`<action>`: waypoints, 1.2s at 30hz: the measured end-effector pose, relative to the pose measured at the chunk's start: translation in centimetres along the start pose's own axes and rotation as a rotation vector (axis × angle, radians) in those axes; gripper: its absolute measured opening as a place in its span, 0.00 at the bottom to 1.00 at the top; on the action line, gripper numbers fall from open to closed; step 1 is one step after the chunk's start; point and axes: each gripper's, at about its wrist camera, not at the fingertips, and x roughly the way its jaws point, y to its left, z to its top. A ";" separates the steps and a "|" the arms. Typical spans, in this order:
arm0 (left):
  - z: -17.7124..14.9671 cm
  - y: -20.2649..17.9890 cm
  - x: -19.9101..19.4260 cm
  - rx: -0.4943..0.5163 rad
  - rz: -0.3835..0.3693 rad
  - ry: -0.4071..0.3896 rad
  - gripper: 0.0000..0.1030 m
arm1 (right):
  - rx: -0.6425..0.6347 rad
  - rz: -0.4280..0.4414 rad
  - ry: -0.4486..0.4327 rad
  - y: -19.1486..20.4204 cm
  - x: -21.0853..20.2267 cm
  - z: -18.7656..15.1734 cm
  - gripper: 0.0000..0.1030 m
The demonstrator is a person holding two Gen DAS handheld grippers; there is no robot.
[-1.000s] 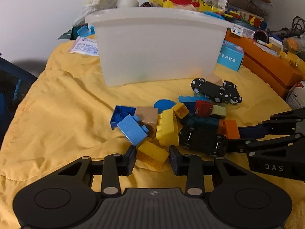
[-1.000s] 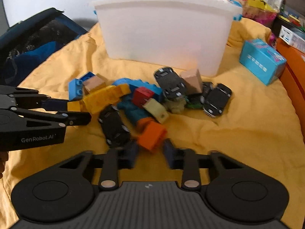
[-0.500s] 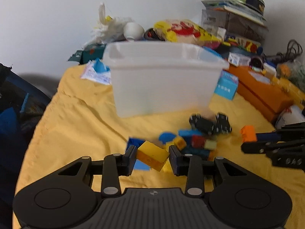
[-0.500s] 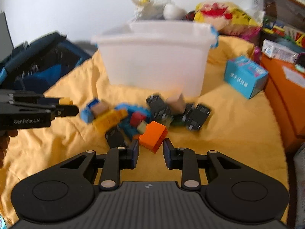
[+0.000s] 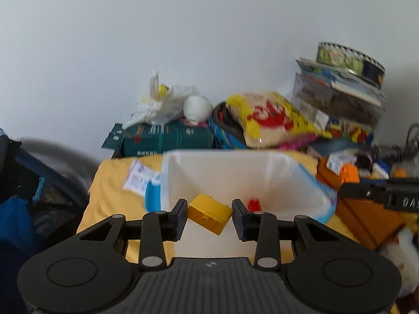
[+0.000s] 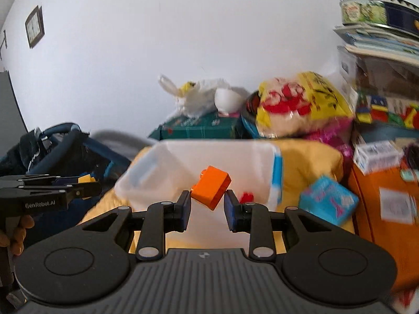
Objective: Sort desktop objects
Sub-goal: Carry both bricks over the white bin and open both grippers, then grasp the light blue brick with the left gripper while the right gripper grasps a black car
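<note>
- Left wrist view: the left tongs (image 5: 210,213) are clamped on a yellow building brick (image 5: 210,213), pinched by its two ends between the pads.
- The brick hangs tilted, long axis running across from pad to pad with its right end lower; a stud shows on the face turned toward the camera.
- Just ahead of and below the tongs lies the open translucent plastic bin (image 5: 309,183), with something small and red (image 5: 253,205) on its floor.
- To the right of these tongs, the right tongs (image 5: 348,183) come in side-on, carrying an orange brick (image 5: 349,173) at their tip.
- Right wrist view: the right tongs (image 6: 207,204) are closed on the orange brick (image 6: 211,187), gripped low on two opposite faces so most of it stands above the pads.
- This brick is tipped, upper end leaning right, a stud sticking out at its upper left.
- The bin (image 6: 146,172) sits straight ahead of the tongs; off to the left, the left tongs (image 6: 87,186) hold the yellow brick, with a person's hand (image 6: 15,238) on the grip.
- Handling, as a judgement: both bricks look like hard, light, smooth plastic, stiff enough for a firm squeeze.
- Flat opposite walls suit the pads best; a corner grip on a tilted brick could let it swivel or slip.
</note>
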 end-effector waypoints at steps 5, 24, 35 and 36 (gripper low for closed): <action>2.5 -0.1 2.4 0.011 0.014 0.013 0.39 | -0.014 -0.026 0.052 -0.7 3.1 1.2 0.30; 0.5 1.8 4.2 0.115 0.100 0.055 0.58 | -0.047 -0.063 0.079 -2.1 4.3 0.1 0.64; -12.2 0.8 1.5 0.110 0.041 0.184 0.60 | -0.154 0.002 0.234 2.5 1.8 -13.4 0.61; -13.0 0.6 1.7 0.120 0.032 0.191 0.60 | -0.180 0.016 0.246 3.2 1.8 -14.4 0.60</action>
